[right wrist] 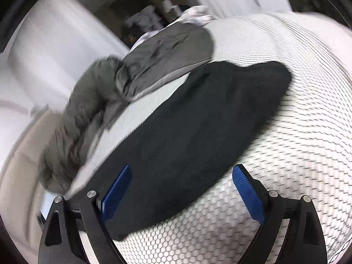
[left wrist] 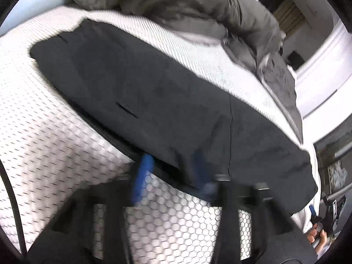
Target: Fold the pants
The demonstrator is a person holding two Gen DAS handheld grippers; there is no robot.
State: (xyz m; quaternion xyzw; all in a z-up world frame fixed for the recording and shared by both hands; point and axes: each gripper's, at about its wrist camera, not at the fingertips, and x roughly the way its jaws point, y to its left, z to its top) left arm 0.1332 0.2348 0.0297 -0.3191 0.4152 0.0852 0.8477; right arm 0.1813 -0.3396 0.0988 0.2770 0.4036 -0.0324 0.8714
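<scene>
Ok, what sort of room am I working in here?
Most likely a bedroom. The dark pants lie flat on a bare mattress with a white honeycomb cover, and a grey duvet is bunched up at its far side. White walls stand behind.

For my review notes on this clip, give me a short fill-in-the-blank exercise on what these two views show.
1. The pants lying on the mattress are ____ in colour.
2. The pads of the right gripper are ____ in colour.
3. The right gripper's jaws stand ____.
4. The crumpled blanket beyond the pants is ____.

Missing words: black; blue; open; grey
</scene>
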